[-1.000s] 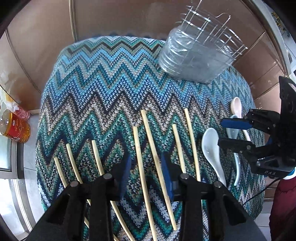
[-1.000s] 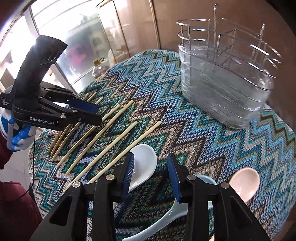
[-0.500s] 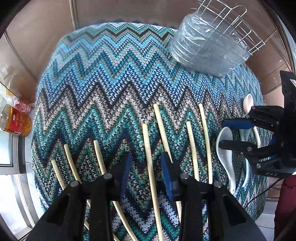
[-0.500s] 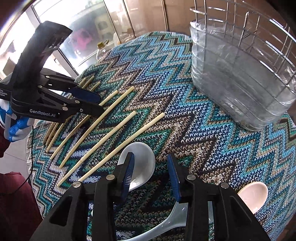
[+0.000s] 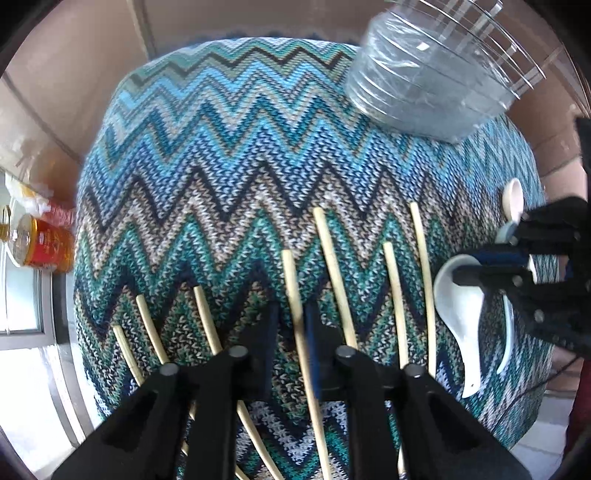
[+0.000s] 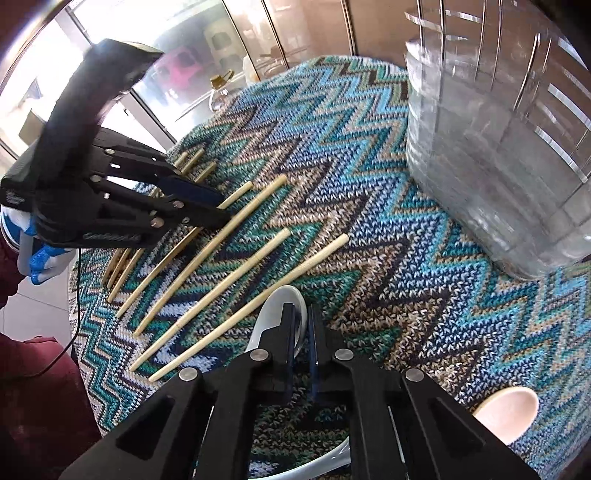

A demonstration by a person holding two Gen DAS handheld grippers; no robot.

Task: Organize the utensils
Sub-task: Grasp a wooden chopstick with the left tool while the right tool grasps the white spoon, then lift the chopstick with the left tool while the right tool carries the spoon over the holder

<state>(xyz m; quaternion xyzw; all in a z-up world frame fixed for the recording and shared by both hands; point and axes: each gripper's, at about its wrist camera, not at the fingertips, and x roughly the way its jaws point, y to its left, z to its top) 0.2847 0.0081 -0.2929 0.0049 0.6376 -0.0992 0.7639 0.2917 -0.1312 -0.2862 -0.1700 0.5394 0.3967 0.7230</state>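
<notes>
Several bamboo chopsticks lie side by side on a zigzag knitted cloth (image 5: 229, 155). My left gripper (image 5: 291, 325) has closed on one chopstick (image 5: 295, 295), which runs between its fingers; from the right wrist view the same gripper (image 6: 218, 218) pinches that chopstick (image 6: 240, 192). My right gripper (image 6: 302, 325) is shut on the rim of a white ceramic spoon (image 6: 284, 299); the left wrist view shows it (image 5: 476, 266) on that spoon (image 5: 461, 310). A pink spoon (image 6: 506, 410) and a pale blue spoon (image 6: 325, 461) lie nearby.
A clear plastic utensil holder with a wire rack (image 6: 498, 155) stands at the back right of the cloth, also in the left wrist view (image 5: 436, 85). A red can (image 5: 40, 247) sits on a ledge at the left. Cabinet doors (image 6: 306, 33) stand behind.
Both grippers have gone from open to shut: the left has closed on a chopstick, the right on the white spoon's rim. Both have moved down and closer to the cloth.
</notes>
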